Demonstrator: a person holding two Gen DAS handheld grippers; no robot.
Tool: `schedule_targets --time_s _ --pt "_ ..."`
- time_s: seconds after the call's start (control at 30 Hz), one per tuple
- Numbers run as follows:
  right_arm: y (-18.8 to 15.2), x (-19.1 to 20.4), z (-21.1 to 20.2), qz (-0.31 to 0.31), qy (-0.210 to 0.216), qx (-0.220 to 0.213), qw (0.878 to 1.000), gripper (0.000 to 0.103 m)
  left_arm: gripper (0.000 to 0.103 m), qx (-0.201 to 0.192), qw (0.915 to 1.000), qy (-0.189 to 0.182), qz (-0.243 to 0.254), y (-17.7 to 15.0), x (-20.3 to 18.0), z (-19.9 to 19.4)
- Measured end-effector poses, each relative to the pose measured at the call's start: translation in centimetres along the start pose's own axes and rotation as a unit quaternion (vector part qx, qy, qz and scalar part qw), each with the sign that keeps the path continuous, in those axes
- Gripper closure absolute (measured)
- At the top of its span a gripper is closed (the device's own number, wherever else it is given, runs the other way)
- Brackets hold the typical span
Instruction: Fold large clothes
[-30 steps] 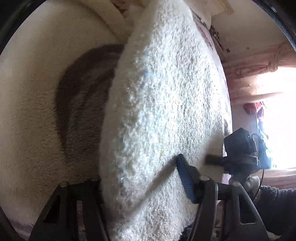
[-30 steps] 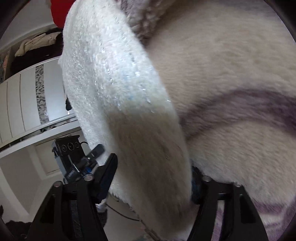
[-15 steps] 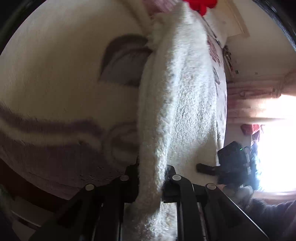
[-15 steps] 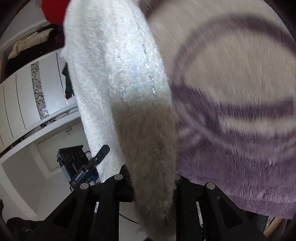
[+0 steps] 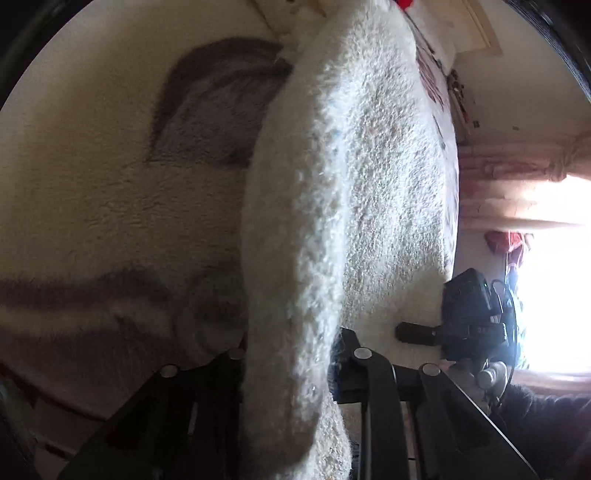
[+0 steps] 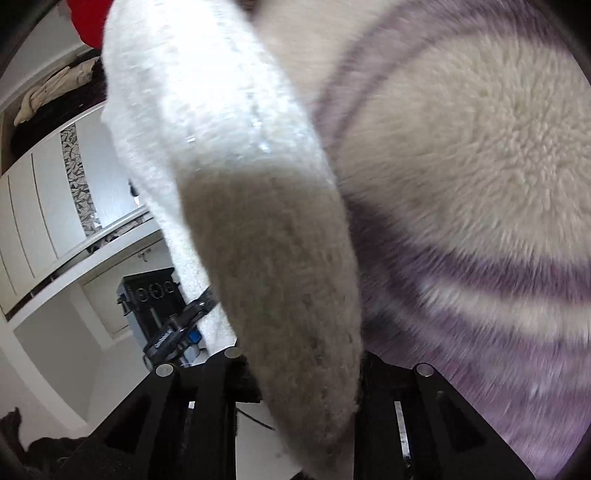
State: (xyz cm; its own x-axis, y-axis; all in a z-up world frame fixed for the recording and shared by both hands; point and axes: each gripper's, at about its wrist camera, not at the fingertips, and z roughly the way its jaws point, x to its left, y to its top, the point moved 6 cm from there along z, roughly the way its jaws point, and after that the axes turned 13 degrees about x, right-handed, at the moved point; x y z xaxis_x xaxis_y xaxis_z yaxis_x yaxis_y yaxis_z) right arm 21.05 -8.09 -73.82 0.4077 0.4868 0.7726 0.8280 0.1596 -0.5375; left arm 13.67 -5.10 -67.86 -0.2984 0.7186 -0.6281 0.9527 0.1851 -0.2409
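Note:
A white fuzzy garment with small glittery specks hangs stretched between my two grippers. My left gripper is shut on one edge of it, the fabric bulging out between the fingers. My right gripper is shut on the opposite edge of the garment, whose lower part is in shadow. A cream blanket with purple-grey stripes lies below, also in the right wrist view. The right gripper shows in the left wrist view, the left gripper in the right wrist view.
White wardrobe doors and shelves stand on the left of the right wrist view, with clothes piled on top. A bright window and a pink curtain are on the right of the left wrist view. A red object is at the top.
Both grippers went from open around the garment edge to shut on it. Since half a second ago the fabric bunch in each looks wider and closer, and the views have shifted over the blanket.

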Motion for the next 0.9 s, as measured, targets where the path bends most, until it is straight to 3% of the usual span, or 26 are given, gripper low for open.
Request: schedule_targets --time_s 0.13,0.33,0.53,0.63,0.73,0.77,0.87,0.9 --pt "-1.0 4.2 -0.2 0.006 0.04 0.012 0.999 0.082 0.085 0.006 0.9997 -0.02 -0.016 0.4 -2.5 -3.1" --pt "-0.6 11.3 -2.9 0.002 0.101 0.013 0.995 0.083 0.085 0.021 0.9955 -0.081 -0.044 4.4 -6.3 -7.2" --pt "3.8 18.3 -5.7 0.012 0.176 -0.012 0.984 0.083 0.084 0.016 0.9899 -0.113 -0.085 10.9 -9.0 -9.3" --pt "7.5 19.7 -8.1 0.032 0.197 -0.033 0.979 0.082 0.082 0.027 0.9867 -0.122 -0.105 14.5 -9.7 -8.9" --pt "11.5 19.5 -10.8 0.068 0.225 -0.046 0.971 0.074 0.077 0.033 0.9744 -0.167 -0.147 18.6 -9.1 -8.1" --pt "12.6 19.0 -11.8 0.078 0.231 -0.051 0.968 0.067 0.075 0.034 0.9691 -0.186 -0.159 18.6 -7.1 -9.5" --pt "16.3 19.0 -13.5 0.09 0.26 -0.069 0.959 0.046 0.069 0.019 0.9436 -0.259 -0.206 21.1 -5.8 -9.7" --pt "17.0 19.2 -14.3 0.093 0.266 -0.075 0.956 0.041 0.063 0.013 0.9387 -0.274 -0.209 21.6 -5.6 -9.8"
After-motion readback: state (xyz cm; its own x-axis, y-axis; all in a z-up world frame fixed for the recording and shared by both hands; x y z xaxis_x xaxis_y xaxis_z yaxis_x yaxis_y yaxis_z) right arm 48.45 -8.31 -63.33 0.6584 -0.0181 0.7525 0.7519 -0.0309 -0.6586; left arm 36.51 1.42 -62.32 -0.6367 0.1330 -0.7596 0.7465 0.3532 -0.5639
